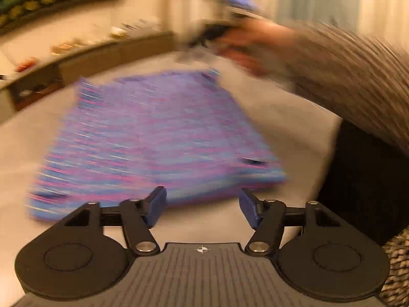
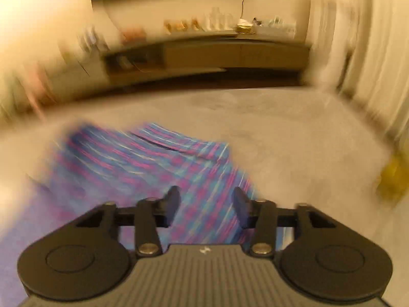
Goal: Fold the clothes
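A purple, pink and blue checked garment point(image 1: 153, 138) lies folded flat on a pale grey bed surface point(image 1: 294, 133). My left gripper point(image 1: 202, 204) is open and empty, just in front of the garment's near edge. In the left wrist view the right gripper point(image 1: 204, 38) is a blur at the garment's far corner, held by a hand in a grey sleeve. In the right wrist view my right gripper point(image 2: 205, 204) is open and empty, hovering over the garment point(image 2: 143, 163). Both views are motion-blurred.
A long low wooden cabinet point(image 2: 230, 53) with bottles and small items runs along the far wall. Pale curtains point(image 2: 370, 64) hang at the right. A yellow object point(image 2: 393, 179) sits at the bed's right edge. The person's dark torso point(image 1: 370, 179) is at the right.
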